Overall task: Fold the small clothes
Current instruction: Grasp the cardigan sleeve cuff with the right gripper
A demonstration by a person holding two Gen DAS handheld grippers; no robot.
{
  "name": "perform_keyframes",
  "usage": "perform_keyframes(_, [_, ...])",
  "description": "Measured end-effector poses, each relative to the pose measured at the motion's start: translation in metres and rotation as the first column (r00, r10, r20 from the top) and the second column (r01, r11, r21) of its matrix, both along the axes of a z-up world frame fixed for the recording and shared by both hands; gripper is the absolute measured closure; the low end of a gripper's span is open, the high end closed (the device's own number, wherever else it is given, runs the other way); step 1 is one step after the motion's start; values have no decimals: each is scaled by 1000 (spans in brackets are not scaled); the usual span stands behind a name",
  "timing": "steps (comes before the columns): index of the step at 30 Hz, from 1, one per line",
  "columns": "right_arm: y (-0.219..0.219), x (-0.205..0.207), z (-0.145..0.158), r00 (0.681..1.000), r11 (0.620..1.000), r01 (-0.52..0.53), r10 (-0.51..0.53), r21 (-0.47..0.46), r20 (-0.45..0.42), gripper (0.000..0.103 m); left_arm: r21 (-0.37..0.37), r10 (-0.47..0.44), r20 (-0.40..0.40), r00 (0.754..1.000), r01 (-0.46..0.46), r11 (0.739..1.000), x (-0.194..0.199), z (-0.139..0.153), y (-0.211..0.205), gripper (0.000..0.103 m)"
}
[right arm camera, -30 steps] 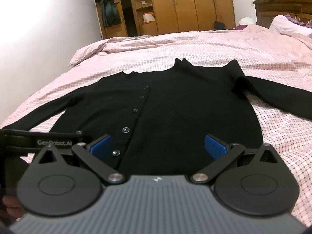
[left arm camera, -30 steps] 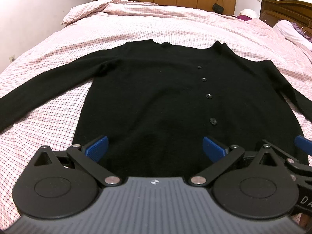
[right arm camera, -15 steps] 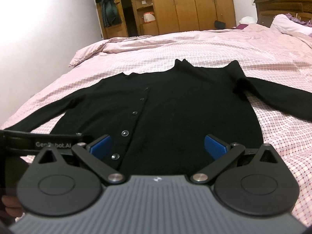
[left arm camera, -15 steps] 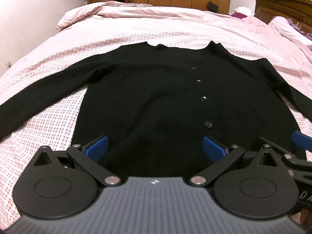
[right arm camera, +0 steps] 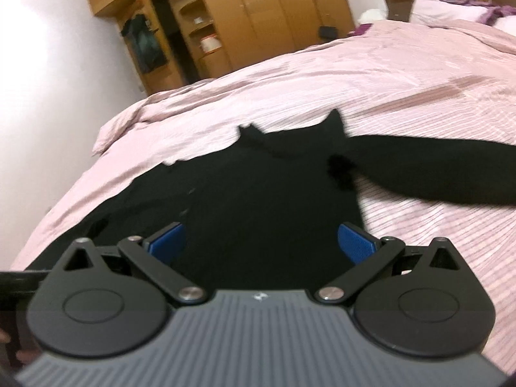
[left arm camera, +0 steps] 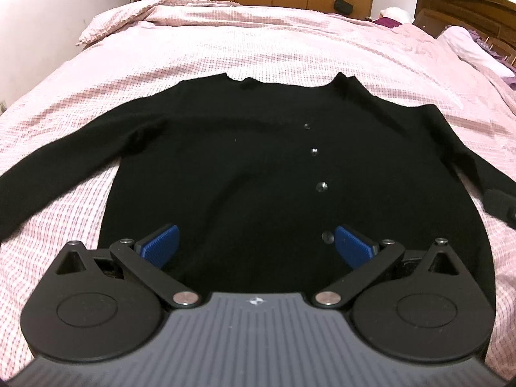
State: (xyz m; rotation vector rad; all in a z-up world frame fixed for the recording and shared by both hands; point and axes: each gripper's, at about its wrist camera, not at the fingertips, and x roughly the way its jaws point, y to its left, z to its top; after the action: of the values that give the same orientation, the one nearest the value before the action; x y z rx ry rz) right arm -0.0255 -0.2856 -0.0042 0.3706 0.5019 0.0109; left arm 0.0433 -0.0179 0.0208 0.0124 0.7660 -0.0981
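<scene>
A black long-sleeved knitted cardigan (left arm camera: 245, 174) is spread flat, front up, across the middle of the left wrist frame, on a bed covered with a pink checked quilt (left arm camera: 274, 42). A row of small dark buttons (left arm camera: 321, 186) is seen running down right of centre. The left hand-held gripper (left arm camera: 256, 245) is held at the lower edge of the frame over the hem, its blue-padded fingers (left arm camera: 159, 245) spread wide with nothing between them. One sleeve is stretched toward the left edge, the other toward the right edge.

In the blurred right wrist view, the right hand-held gripper (right arm camera: 261, 242) is likewise spread wide and empty above the cardigan's body (right arm camera: 258, 193), and a sleeve is seen reaching to the right edge. A wooden wardrobe (right arm camera: 258, 16) stands at the upper centre, a dark wooden headboard (left arm camera: 467, 6) at the upper right, with a pale pillow (left arm camera: 467, 46) below it. Nothing lies on the cardigan.
</scene>
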Motion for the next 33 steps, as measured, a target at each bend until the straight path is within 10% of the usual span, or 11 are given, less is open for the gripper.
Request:
perform_keyframes(20, [-194, 74, -22, 961, 962, 212, -238, -173, -140, 0, 96, -65, 46, 997, 60, 994, 71, -4, -61, 0])
perform_keyframes(33, [-255, 61, -65, 932, 963, 146, -211, -228, -295, 0, 108, -47, -43, 998, 51, 993, 86, -46, -72, 0])
